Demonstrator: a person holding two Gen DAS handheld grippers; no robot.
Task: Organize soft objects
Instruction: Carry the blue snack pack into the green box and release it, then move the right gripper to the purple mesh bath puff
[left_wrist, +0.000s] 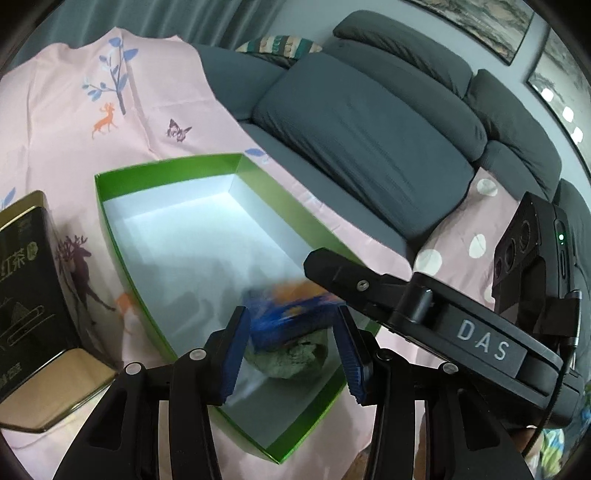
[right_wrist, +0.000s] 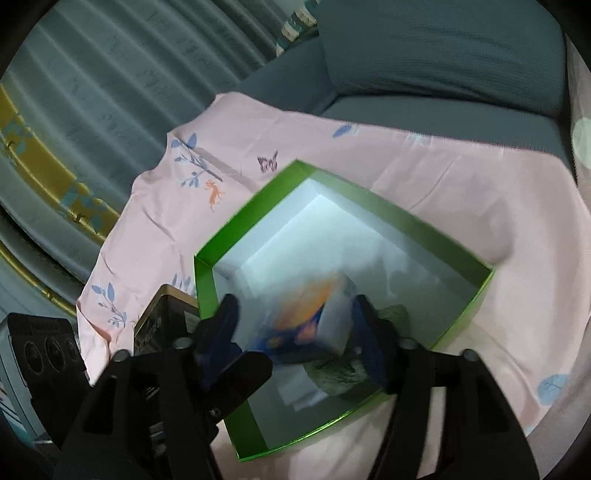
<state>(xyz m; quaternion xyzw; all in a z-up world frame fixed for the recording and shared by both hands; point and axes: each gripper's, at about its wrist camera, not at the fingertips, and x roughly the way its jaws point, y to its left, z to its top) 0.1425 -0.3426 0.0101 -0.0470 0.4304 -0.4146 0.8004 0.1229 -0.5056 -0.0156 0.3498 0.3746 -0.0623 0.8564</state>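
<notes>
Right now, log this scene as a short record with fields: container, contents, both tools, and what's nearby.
container: green box, open, white inside, on pink printed sheet
contents: grey-green soft lump; blurred blue-orange packet over it
left tool: open, above box
right tool: around packet, grip unclear
nearby: dark tea tin, grey sofa

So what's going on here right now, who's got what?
The right gripper has a blurry blue and orange packet between its fingers, over the near end of the green box, but whether it grips it is unclear. A grey-green lump lies in the box beneath it. The left gripper hangs open just above that corner, holding nothing. A dark tin stands beside the box on the pink sheet.
</notes>
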